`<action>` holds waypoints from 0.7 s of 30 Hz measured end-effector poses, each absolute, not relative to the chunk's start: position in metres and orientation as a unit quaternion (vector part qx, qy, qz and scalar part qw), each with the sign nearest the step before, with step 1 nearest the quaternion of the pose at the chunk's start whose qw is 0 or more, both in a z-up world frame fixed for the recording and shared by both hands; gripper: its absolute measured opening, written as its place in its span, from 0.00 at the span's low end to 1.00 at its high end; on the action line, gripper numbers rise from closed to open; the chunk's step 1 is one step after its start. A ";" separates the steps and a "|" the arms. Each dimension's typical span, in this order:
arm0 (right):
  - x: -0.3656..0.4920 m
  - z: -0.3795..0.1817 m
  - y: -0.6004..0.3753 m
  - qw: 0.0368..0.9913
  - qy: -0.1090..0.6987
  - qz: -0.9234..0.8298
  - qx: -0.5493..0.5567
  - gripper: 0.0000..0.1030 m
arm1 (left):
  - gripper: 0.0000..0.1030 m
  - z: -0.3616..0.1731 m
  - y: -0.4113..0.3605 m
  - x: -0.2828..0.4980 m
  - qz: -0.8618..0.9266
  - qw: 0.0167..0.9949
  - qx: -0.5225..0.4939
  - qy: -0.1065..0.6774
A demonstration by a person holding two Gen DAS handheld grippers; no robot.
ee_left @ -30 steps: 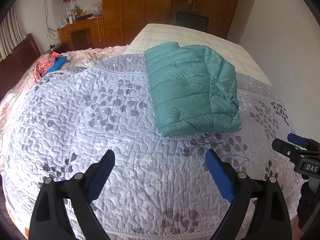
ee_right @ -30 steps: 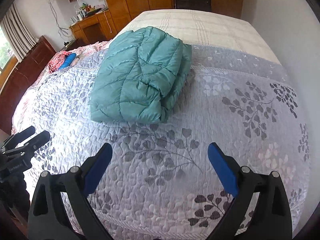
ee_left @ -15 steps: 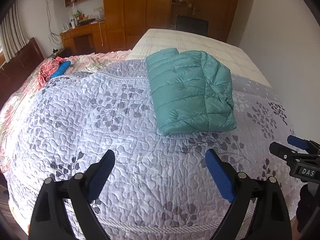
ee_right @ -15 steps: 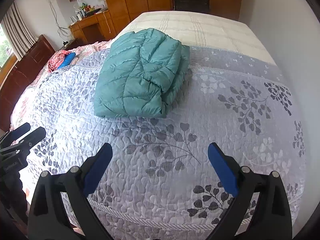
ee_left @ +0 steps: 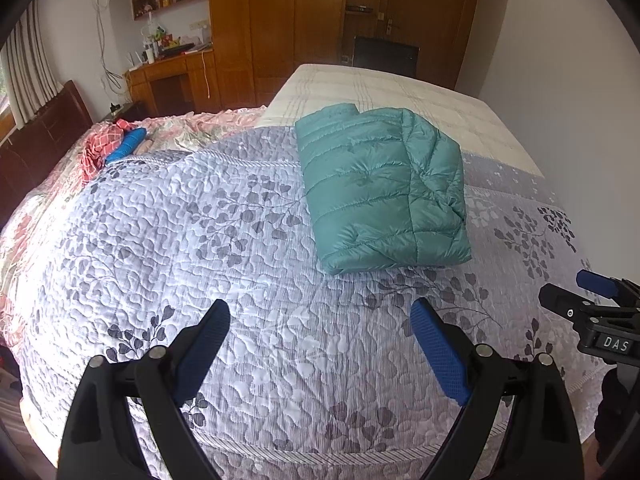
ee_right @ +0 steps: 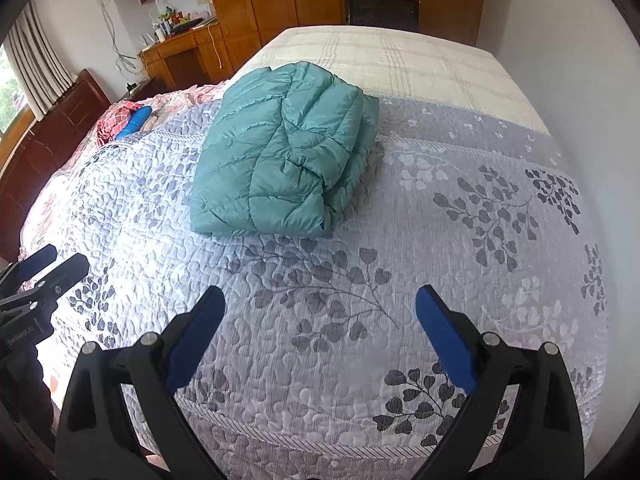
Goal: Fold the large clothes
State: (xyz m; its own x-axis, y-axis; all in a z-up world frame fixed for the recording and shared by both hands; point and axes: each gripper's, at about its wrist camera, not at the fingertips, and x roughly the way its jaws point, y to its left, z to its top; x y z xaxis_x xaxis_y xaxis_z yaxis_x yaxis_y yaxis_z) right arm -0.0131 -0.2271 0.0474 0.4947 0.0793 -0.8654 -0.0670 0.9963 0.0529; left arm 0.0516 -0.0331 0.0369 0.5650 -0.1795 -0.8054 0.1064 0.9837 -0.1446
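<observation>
A: What changed?
B: Both grippers have backed away; the left gripper (ee_left: 320,344) and right gripper (ee_right: 320,332) hang wide open, holding nothing

A: And the jacket (ee_left: 380,192)?
B: Folded on the quilt (ee_left: 200,260), at 12 o'clock, so folding looks done

A: Anything in the way?
B: No; a red cloth (ee_left: 100,148) lies far off at 10 o'clock

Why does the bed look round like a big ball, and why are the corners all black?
Left wrist view: the fisheye lens bends the quilt into a dome and leaves the corners dark. Right wrist view: same bulge; the green jacket stays sharp, and daylight brightens the window.
</observation>
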 end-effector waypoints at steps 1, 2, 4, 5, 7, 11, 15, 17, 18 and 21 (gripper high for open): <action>-0.013 0.047 -0.227 0.865 0.501 0.042 0.007 0.93 | 0.89 0.037 -0.033 0.052 -0.081 0.884 -0.039 0.459; -0.013 0.047 -0.227 0.864 0.501 0.043 0.007 0.93 | 0.89 0.037 -0.034 0.052 -0.080 0.884 -0.039 0.460; -0.013 0.048 -0.227 0.865 0.501 0.042 0.006 0.93 | 0.89 0.037 -0.034 0.052 -0.080 0.884 -0.040 0.460; -0.013 0.047 -0.227 0.864 0.501 0.042 0.007 0.93 | 0.89 0.037 -0.034 0.051 -0.080 0.883 -0.039 0.460; -0.013 0.048 -0.227 0.865 0.501 0.043 0.007 0.93 | 0.89 0.037 -0.034 0.051 -0.079 0.884 -0.040 0.460; -0.013 0.048 -0.226 0.864 0.501 0.043 0.006 0.93 | 0.89 0.037 -0.033 0.051 -0.080 0.885 -0.037 0.458; -0.013 0.048 -0.226 0.865 0.501 0.043 0.006 0.93 | 0.89 0.037 -0.033 0.051 -0.080 0.885 -0.037 0.458; -0.013 0.048 -0.226 0.865 0.500 0.043 0.006 0.93 | 0.89 0.037 -0.034 0.051 -0.079 0.885 -0.036 0.458; -0.013 0.048 -0.226 0.865 0.501 0.043 0.006 0.93 | 0.89 0.037 -0.034 0.051 -0.079 0.885 -0.036 0.458; -0.013 0.048 -0.226 0.865 0.501 0.042 0.006 0.93 | 0.89 0.036 -0.034 0.051 -0.080 0.883 -0.036 0.460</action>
